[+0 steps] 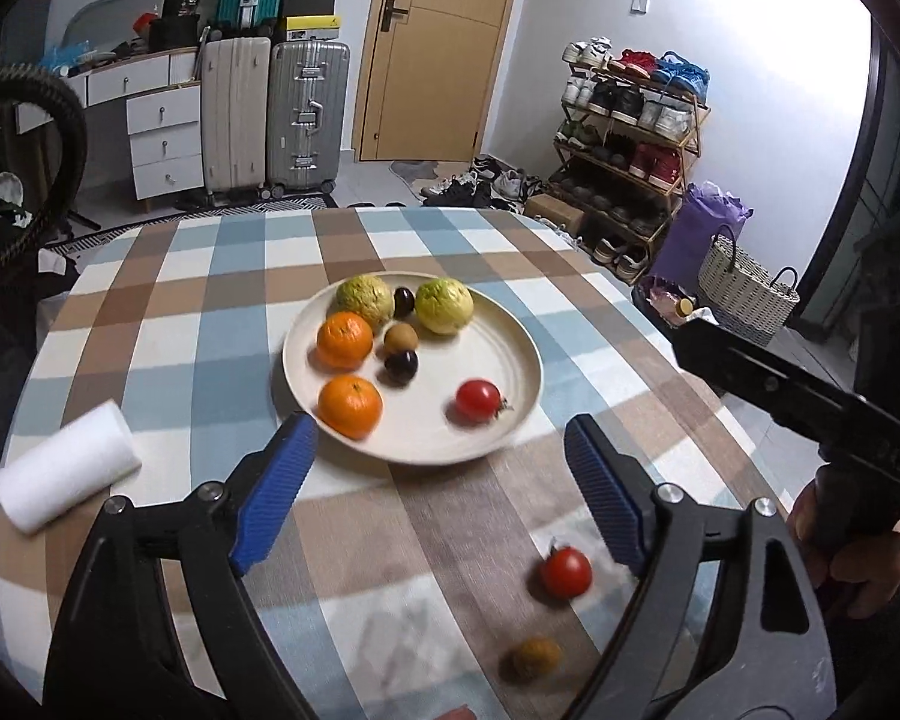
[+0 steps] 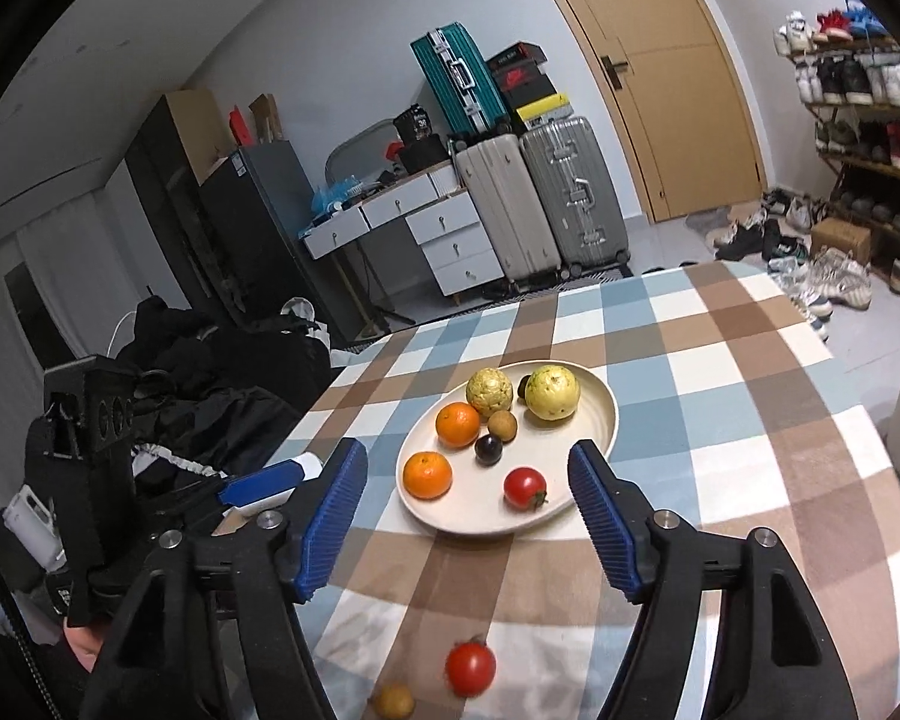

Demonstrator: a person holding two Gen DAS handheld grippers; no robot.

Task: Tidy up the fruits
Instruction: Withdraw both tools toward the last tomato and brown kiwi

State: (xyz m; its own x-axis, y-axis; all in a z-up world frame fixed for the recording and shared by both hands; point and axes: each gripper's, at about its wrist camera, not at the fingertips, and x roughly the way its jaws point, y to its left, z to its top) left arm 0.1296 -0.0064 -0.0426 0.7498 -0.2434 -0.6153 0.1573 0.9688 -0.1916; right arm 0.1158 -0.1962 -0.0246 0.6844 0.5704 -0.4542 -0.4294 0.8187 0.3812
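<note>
Seven on the plate: two oranges [image 1: 345, 340], two guavas [image 1: 365, 299], two dark plums [image 1: 401, 365], one brown fruit, one tomato [image 1: 479, 400], all on the cream plate [image 1: 498, 354] mid-table.
Far left: white paper roll [image 1: 69, 471] lying on the checked tablecloth [image 1: 168, 324].
Left gripper [image 1: 441, 483]: jaws wide apart, empty, above the cloth before the plate.
Loose fruit: second tomato [image 1: 566, 571] and small brown fruit [image 1: 536, 657] on the cloth, near edge.
Right gripper [image 2: 468, 504]: jaws apart, holding nothing.
</note>
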